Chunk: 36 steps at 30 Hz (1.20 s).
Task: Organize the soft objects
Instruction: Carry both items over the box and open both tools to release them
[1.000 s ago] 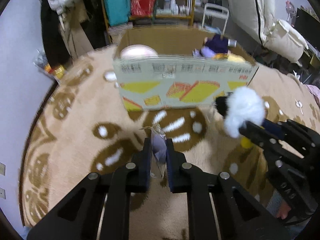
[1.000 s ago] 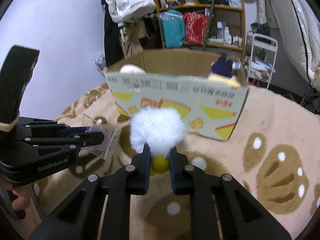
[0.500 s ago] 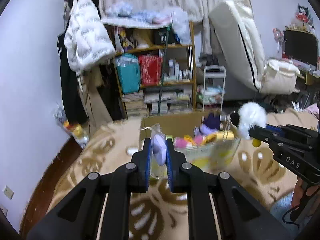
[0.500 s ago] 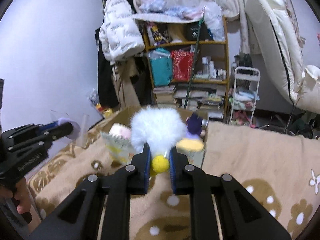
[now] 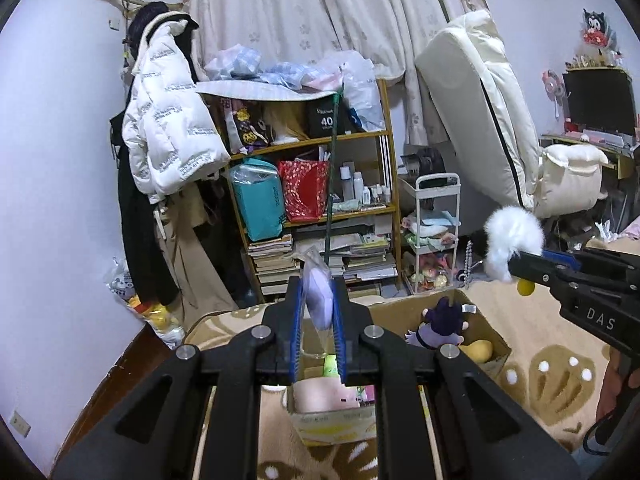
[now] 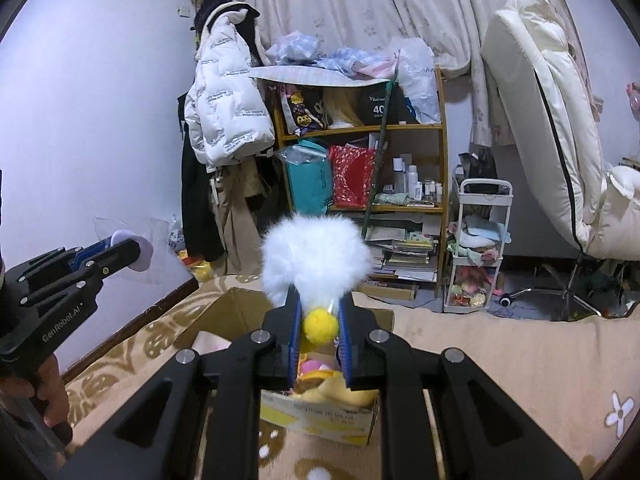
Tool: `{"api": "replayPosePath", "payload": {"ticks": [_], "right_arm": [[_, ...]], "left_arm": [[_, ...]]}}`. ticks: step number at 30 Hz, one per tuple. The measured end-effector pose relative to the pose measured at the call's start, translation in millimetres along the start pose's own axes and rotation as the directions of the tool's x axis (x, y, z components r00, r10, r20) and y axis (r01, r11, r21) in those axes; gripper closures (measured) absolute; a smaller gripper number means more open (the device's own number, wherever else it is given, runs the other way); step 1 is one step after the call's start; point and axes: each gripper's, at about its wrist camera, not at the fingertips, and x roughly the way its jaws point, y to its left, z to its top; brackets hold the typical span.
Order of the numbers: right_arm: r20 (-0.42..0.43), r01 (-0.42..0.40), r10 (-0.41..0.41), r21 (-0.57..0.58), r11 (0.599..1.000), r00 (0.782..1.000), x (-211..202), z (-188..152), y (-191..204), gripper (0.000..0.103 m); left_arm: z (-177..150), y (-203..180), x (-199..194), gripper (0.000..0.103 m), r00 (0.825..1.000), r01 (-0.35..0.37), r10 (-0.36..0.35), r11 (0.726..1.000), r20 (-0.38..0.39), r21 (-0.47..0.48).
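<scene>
- Left gripper (image 5: 317, 322) at lower centre of its own view, jaws closed tight on a lilac soft pad in a clear wrapper (image 5: 318, 300); wrapper sticking up above the blue-lined fingers (image 5: 295, 332).
- Same gripper at far left of the right wrist view (image 6: 134, 250), lilac pad (image 6: 136, 246) poking past the tips, bit of a hand (image 6: 50, 396) below the handle at lower left.
- Right gripper (image 6: 319, 326) at lower centre of its view, jaws clamped on a white fluffy toy with a yellow pompom (image 6: 316, 258); white fluff bulging above the tips, yellow ball pinched between the blue pads.
- Same gripper entering from the right edge of the left wrist view (image 5: 520, 270), white fluff (image 5: 514, 242) sticking out leftward, yellow ball hanging just under the tip.
- Open cardboard box (image 5: 494, 340) on the floor, lower middle of both frames, below and beyond both grippers, partly hidden by the fingers.
- In the box: dark purple plush doll (image 5: 440, 322) toward the right side, yellow plush (image 5: 478, 350) just beside it, pink plush (image 5: 320, 396) at the near end.
- Box standing on a beige rug with brown patterns (image 6: 500, 364) across the lower part of both frames.
- Behind, upper centre: cluttered wooden shelf (image 5: 316, 184) with teal and red bags; white puffer jacket (image 5: 168, 120) hanging to its left; white trolley (image 5: 436, 236) to its right.
</scene>
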Motion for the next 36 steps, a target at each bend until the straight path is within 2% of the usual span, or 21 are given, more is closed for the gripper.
{"api": "replayPosePath", "payload": {"ticks": [3,7,11,16,23,25,27,28,30,32,36], "right_arm": [[-0.026,-0.006,0.007,0.022,1.0,1.0,16.6,-4.7,-2.7,0.086],[-0.078,-0.021,0.025,0.051,0.998,0.997,37.7,-17.8,-5.0,0.086],[-0.126,-0.032,0.038,0.045,0.998,0.991,54.0,-30.4,-3.3,0.086],[-0.165,-0.041,0.047,0.041,0.998,0.985,65.3,-40.1,1.5,0.086],[-0.182,-0.049,0.057,0.049,0.998,0.982,62.7,-41.8,-1.0,0.085],[-0.181,-0.05,0.059,0.057,0.997,0.982,59.3,-40.9,-1.8,0.084],[-0.181,-0.046,0.056,0.06,0.997,0.982,54.0,-39.5,-2.0,0.084],[-0.179,-0.044,0.054,0.059,0.997,0.982,51.2,-38.2,-0.8,0.082],[-0.172,-0.04,0.048,0.051,0.998,0.984,43.0,-36.1,0.8,0.072],[-0.152,-0.046,0.051,0.04,0.998,0.987,30.3,-32.3,2.6,0.056],[-0.121,-0.025,0.024,-0.008,1.0,0.992,6.1,-24.6,7.3,0.042]], "left_arm": [[-7.4,-3.7,17.7,0.089,0.999,0.015,-0.016,1.0,-0.029,-0.01],[-22.5,-12.4,42.6,0.089,0.994,0.024,-0.024,1.0,-0.104,-0.003],[-33.1,-20.6,53.0,0.088,0.99,0.052,-0.051,0.999,-0.134,0.003],[-42.3,-21.7,67.8,0.086,0.982,0.052,-0.054,0.999,-0.183,-0.018],[-46.5,-17.6,62.3,0.068,0.977,0.016,-0.018,1.0,-0.212,-0.011],[-46.7,-15.0,55.9,0.049,0.978,0.011,-0.014,1.0,-0.207,-0.019],[-46.0,-12.0,49.4,0.043,0.981,0.01,-0.016,0.999,-0.195,-0.032],[-44.9,-9.6,44.6,0.037,0.982,0.001,-0.009,0.999,-0.19,-0.039],[-42.6,-5.7,38.2,0.028,0.981,-0.014,0.005,0.999,-0.193,-0.045],[-39.2,-0.9,25.8,0.026,0.983,-0.034,0.023,0.998,-0.182,-0.055],[-34.1,9.6,-0.2,0.02,0.985,-0.061,0.048,0.995,-0.167,-0.075]]}}
